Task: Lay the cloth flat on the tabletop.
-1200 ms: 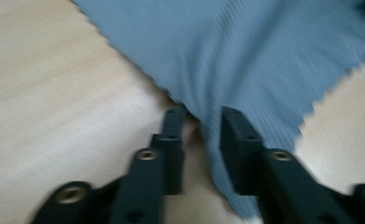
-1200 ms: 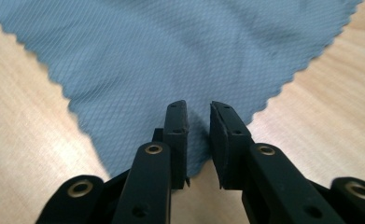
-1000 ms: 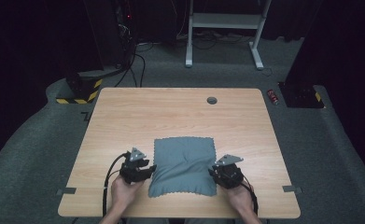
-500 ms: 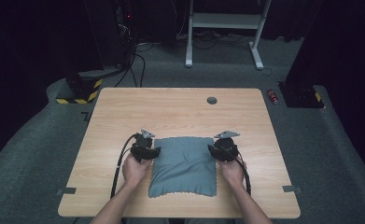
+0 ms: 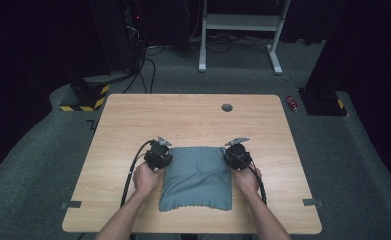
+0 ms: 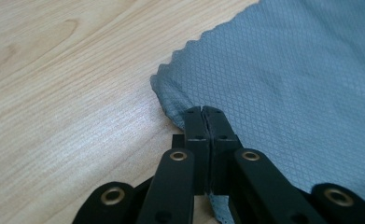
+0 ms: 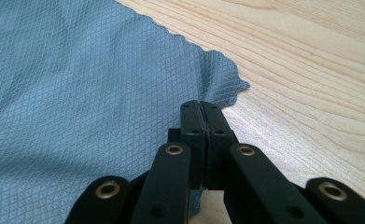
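The grey cloth (image 5: 197, 178) lies flat on the tabletop (image 5: 183, 120). The left gripper (image 6: 202, 110) has just closed, jaws pinching the cloth's far corner between them; the right gripper (image 7: 201, 105) likewise pinches the opposite far corner.

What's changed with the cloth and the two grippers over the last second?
Both grippers slid up the cloth's side edges to its far corners. The left gripper and right gripper have just been closing; their fingers now pinch the cloth at those corners. The cloth stays flat in the same spot on the table.
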`<state>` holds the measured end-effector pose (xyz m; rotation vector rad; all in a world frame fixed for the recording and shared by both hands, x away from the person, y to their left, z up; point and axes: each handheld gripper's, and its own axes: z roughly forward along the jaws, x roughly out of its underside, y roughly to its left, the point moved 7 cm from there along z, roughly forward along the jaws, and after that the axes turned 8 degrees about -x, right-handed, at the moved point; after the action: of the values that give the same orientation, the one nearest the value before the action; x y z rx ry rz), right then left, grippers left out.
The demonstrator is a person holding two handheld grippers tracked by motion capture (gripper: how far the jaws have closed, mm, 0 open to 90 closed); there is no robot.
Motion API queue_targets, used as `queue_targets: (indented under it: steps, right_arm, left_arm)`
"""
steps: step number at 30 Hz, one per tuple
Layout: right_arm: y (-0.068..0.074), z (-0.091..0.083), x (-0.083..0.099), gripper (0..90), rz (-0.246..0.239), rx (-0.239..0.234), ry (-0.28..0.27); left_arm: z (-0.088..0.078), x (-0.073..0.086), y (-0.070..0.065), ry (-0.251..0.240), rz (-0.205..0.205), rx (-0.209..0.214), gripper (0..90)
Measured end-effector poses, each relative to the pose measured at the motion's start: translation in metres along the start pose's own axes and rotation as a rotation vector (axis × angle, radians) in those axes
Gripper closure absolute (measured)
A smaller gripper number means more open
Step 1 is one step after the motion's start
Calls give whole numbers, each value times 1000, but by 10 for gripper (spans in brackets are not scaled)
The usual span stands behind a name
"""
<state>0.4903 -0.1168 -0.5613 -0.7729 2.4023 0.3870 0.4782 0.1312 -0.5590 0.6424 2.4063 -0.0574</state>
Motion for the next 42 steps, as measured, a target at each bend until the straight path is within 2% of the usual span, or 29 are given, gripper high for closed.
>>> queue_targets:
  steps: [2,5,8,9,11,13,15,17,18,20,23,24,25,27,28,29,30,31,32,34,36,37,40,42]
  right_arm:
    - [-1,-1,0,891,-3,2,-2]
    - [-3,-8,-4,891,-3,5,-36]
    - [-3,-12,-14,892,-22,19,-49]
    - [-3,-13,-18,892,-25,22,-54]
    - [-3,-12,-21,892,-24,29,-48]
    - [-7,-6,-27,892,-17,47,-43]
    - [-9,1,-26,891,-4,54,-29]
    - [-10,7,-26,887,-3,65,-21]
    - [-11,10,-26,863,-5,75,-18]
    - [-14,12,-26,787,9,99,-13]
    - [-17,5,-25,729,29,117,-33]
    - [-15,-1,-23,724,39,102,-61]
    - [-10,-7,-21,721,53,76,-79]
    - [5,-16,-13,710,23,15,-103]
    - [14,-19,-6,704,-4,-5,-102]
    - [14,-19,-6,704,-4,-5,-102]
    - [29,-24,9,697,-40,-38,-95]
    - [35,-25,16,692,-40,-59,-92]
    - [35,-25,16,692,-40,-59,-92]
    - [43,-25,35,667,-57,-67,-77]
    - [44,-24,44,650,-57,-64,-69]
    - [44,-25,47,647,-64,-64,-83]
    - [43,-27,50,623,-82,-62,-81]
    - [43,-28,51,611,-90,-68,-90]
  left_arm:
    - [-1,-2,1,-13,-8,4,891]
    - [-5,-6,7,-46,-33,7,892]
    - [-6,-9,12,-76,-54,-9,892]
    - [-6,-11,14,-72,-54,-14,892]
    - [-5,-13,15,-76,-53,-19,891]
    - [-2,-20,20,-95,-66,-44,891]
    - [5,-19,21,-75,-76,-47,891]
    - [14,-16,20,-35,-62,-62,888]
    - [16,-15,21,-27,-62,-76,868]
    - [16,-15,21,-27,-88,-81,761]
    - [1,-15,21,-73,-108,-85,648]
    - [1,-15,21,-73,-108,-85,614]
    - [-12,-11,16,-112,-118,-50,593]
    - [-17,-8,12,-118,-109,-37,542]
    - [-25,2,3,-124,-92,-11,524]
    - [-25,2,3,-124,-92,-11,515]
    - [-32,16,-10,-126,-71,15,502]
    - [-34,22,-15,-132,-62,28,501]
    - [-34,22,-15,-132,-62,28,495]
    - [-38,33,-22,-128,-48,34,485]
    - [-40,45,-26,-121,-31,27,477]
    - [-40,48,-26,-118,-28,26,474]
    - [-38,56,-25,-94,-20,15,464]
    - [-39,59,-23,-106,-23,7,459]
